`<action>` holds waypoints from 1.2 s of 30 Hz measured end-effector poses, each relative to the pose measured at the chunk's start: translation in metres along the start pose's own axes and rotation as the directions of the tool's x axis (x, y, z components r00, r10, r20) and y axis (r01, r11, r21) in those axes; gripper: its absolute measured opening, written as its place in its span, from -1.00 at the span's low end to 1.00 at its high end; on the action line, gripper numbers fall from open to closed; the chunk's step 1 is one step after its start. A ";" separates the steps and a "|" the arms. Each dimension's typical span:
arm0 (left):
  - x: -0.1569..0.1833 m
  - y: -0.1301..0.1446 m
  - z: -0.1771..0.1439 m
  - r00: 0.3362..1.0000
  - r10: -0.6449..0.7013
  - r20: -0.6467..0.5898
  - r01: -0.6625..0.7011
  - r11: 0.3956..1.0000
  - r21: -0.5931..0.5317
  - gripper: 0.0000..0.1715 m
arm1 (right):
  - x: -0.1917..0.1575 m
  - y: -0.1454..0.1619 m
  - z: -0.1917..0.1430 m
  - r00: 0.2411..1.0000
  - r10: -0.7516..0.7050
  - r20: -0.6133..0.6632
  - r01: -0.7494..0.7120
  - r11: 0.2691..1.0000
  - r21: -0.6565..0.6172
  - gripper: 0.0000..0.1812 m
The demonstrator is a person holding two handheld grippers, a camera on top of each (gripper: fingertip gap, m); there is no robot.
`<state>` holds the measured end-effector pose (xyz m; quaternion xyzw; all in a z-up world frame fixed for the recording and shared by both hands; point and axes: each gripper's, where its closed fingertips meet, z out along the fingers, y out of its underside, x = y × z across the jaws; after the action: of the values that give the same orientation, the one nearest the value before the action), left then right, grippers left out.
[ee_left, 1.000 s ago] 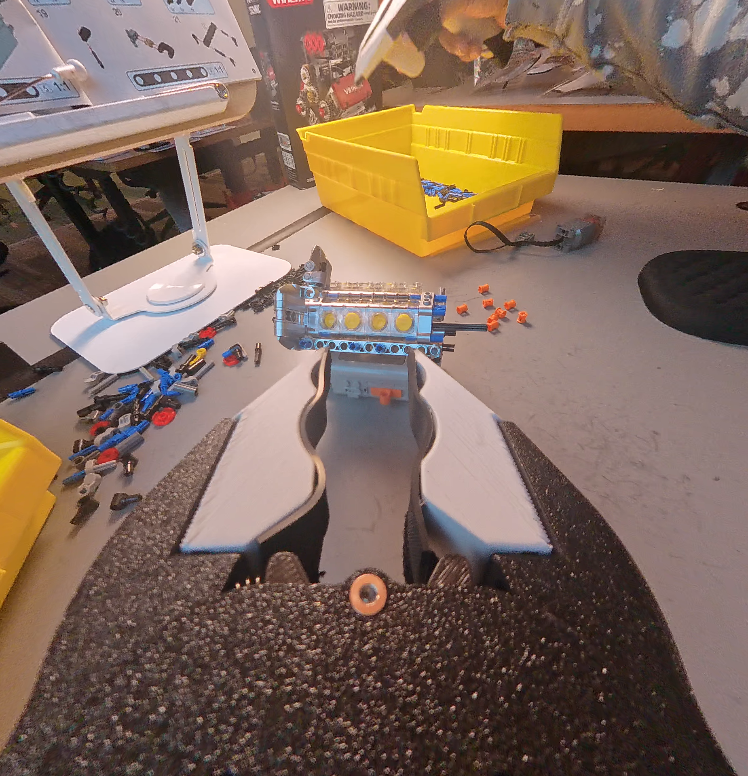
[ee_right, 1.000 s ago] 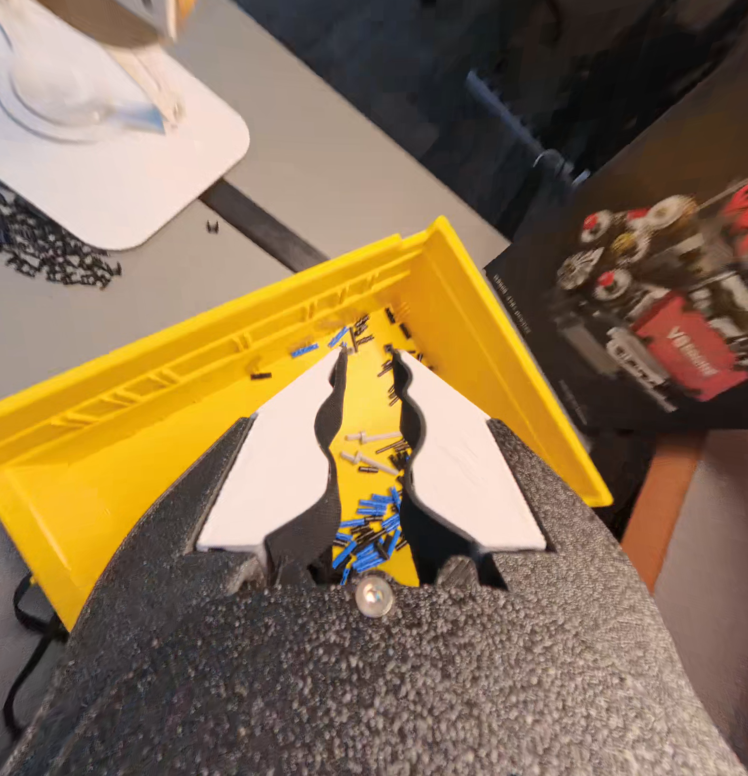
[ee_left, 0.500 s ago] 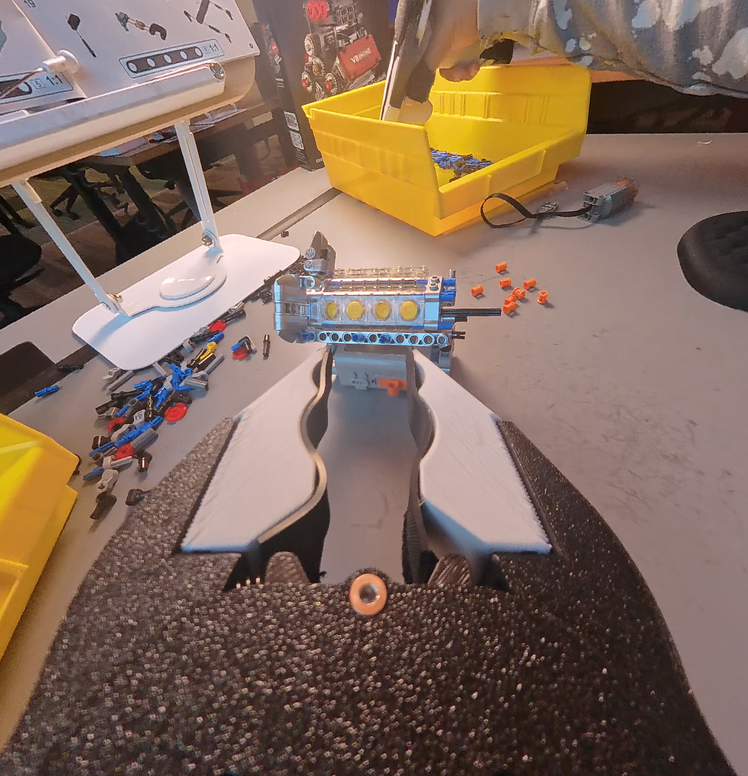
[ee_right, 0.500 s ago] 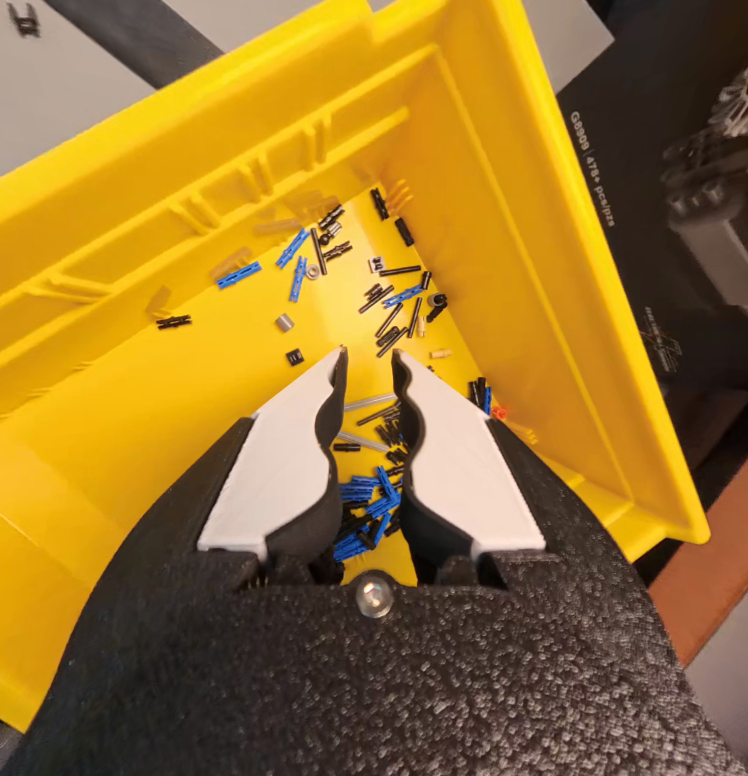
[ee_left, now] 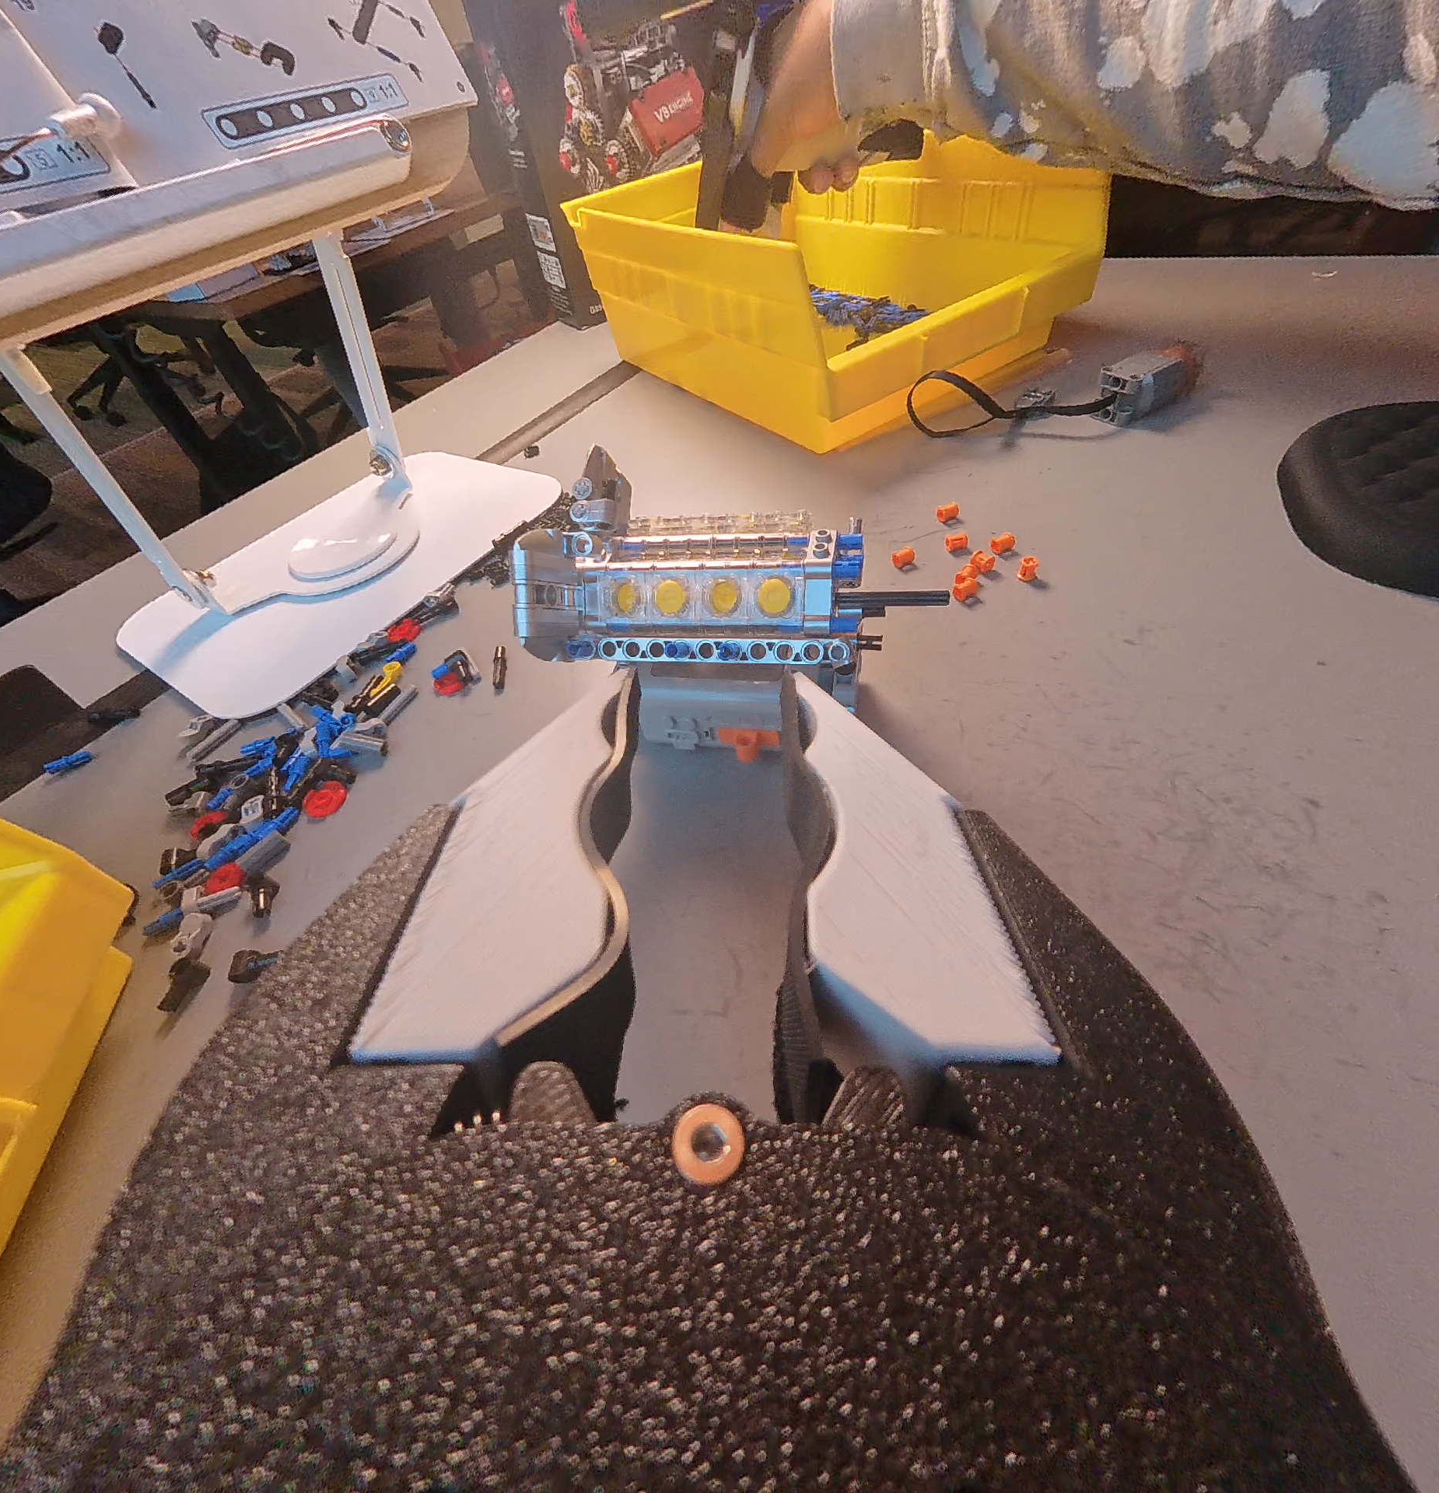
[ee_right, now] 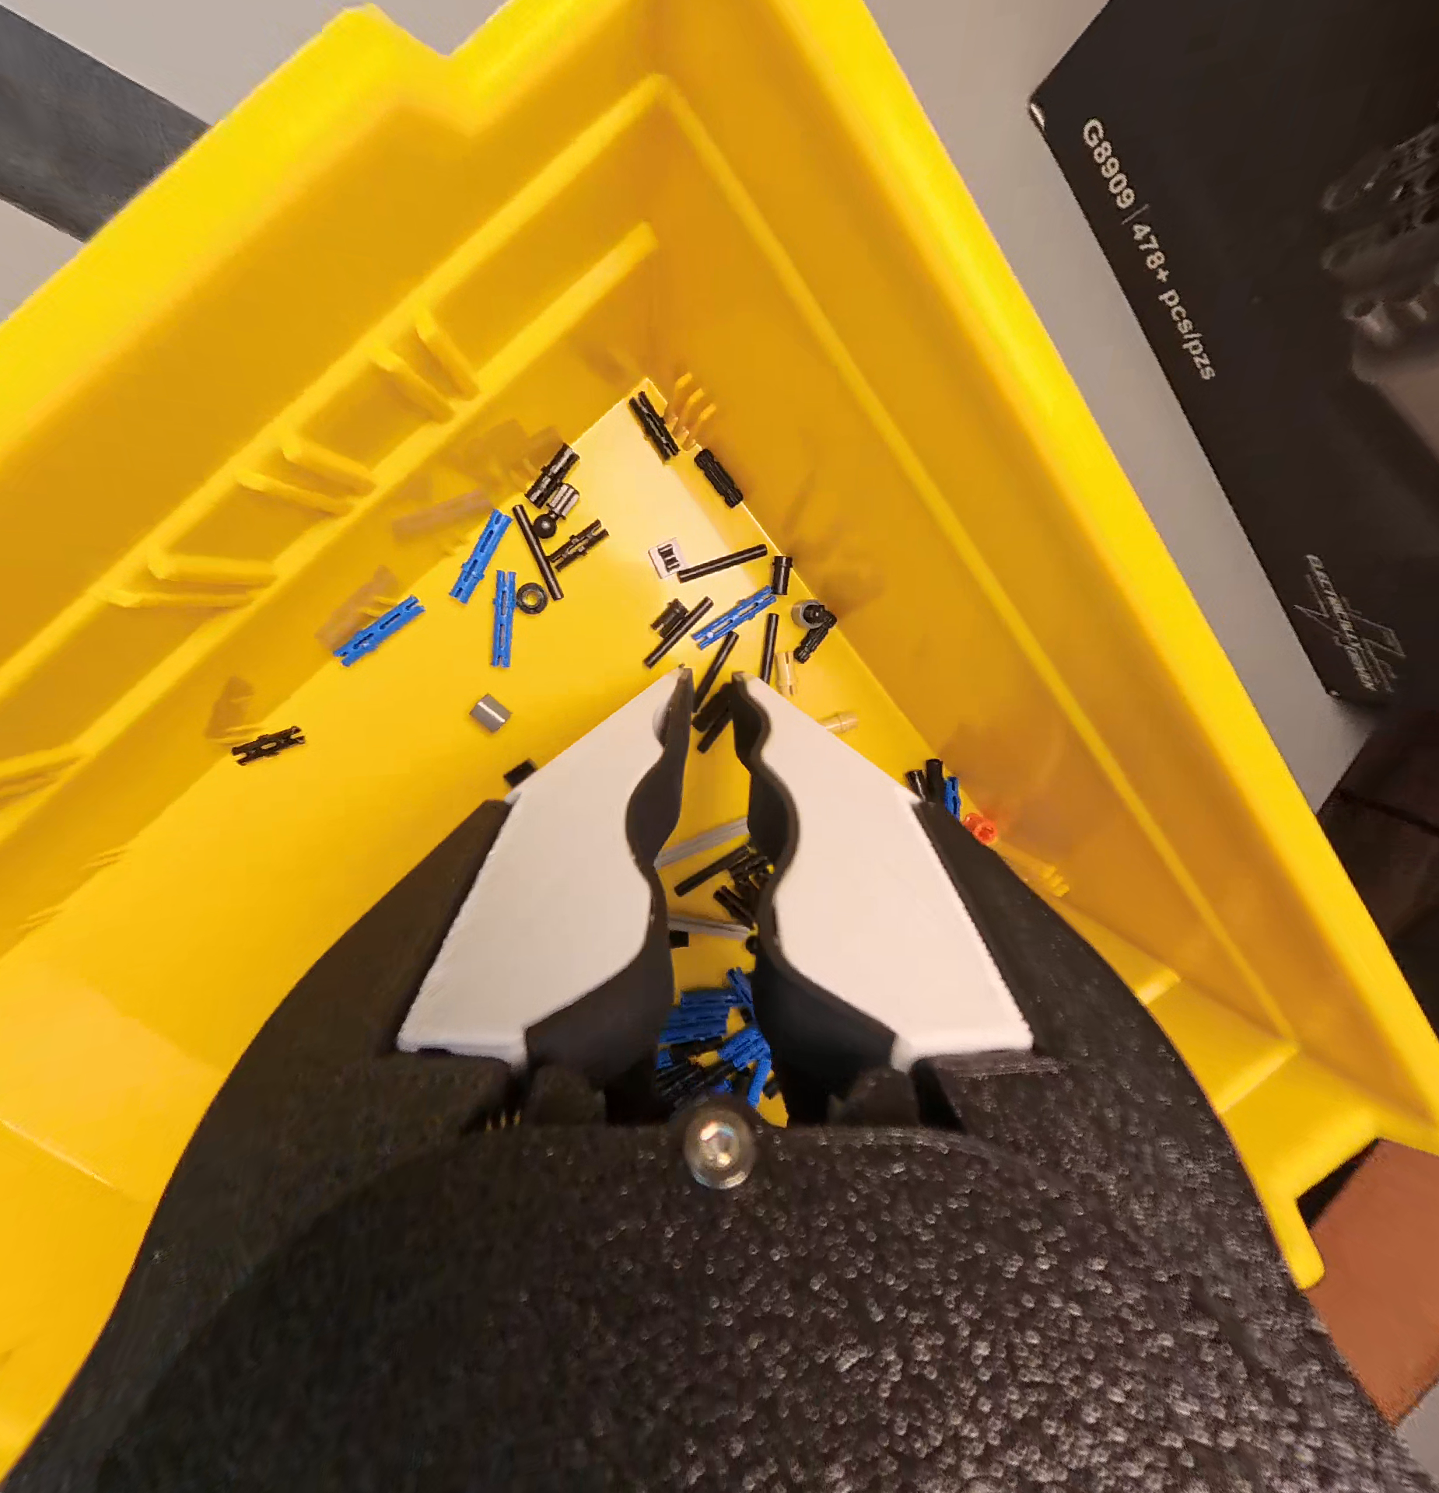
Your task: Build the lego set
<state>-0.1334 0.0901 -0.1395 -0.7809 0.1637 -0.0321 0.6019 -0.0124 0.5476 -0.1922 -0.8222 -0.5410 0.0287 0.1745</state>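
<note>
A grey and blue engine model [ee_left: 692,598] with yellow round pieces stands on the grey table. My left gripper [ee_left: 704,695] is shut on its grey base block [ee_left: 684,723], one finger against each side. My right gripper [ee_right: 712,687] reaches down into a yellow bin [ee_right: 296,404]. Its jaws stand a narrow gap apart over a thin black pin [ee_right: 720,658] on the bin floor. Blue pins [ee_right: 498,602] and more black pins lie around it. In the left wrist view a hand holds the right gripper [ee_left: 740,202] inside that bin [ee_left: 700,323].
A white stand [ee_left: 296,614] with instruction pages is at the left, with loose small parts [ee_left: 272,792] beside it. Orange bushes [ee_left: 975,557], a grey motor with a cable [ee_left: 1144,380], a black pad [ee_left: 1387,501], a second yellow bin [ee_left: 21,969] and a dark box [ee_right: 1266,323] are nearby. One gripper's finger ends stand about 50 cm off the other's.
My right gripper has gone down into the yellow bin toward its far corner, and its jaws have narrowed. My left gripper has stayed on the model's base while its view tilted slightly.
</note>
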 end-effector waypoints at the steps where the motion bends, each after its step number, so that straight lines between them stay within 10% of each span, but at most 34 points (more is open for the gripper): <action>1: 0.000 0.000 0.000 1.000 0.000 -0.001 0.000 1.000 0.001 -0.62 | 0.002 0.002 0.002 1.000 0.008 -0.011 -0.008 1.000 -0.012 -0.91; 36: 0.002 0.002 0.000 1.000 0.004 -0.018 -0.004 1.000 -0.007 -0.62 | -0.005 0.014 0.010 0.991 0.094 0.095 -0.091 0.995 -0.034 -0.96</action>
<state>-0.1319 0.0894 -0.1414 -0.7825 0.1708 -0.0375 0.5976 -0.0044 0.5412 -0.2069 -0.8465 -0.5107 0.0684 0.1344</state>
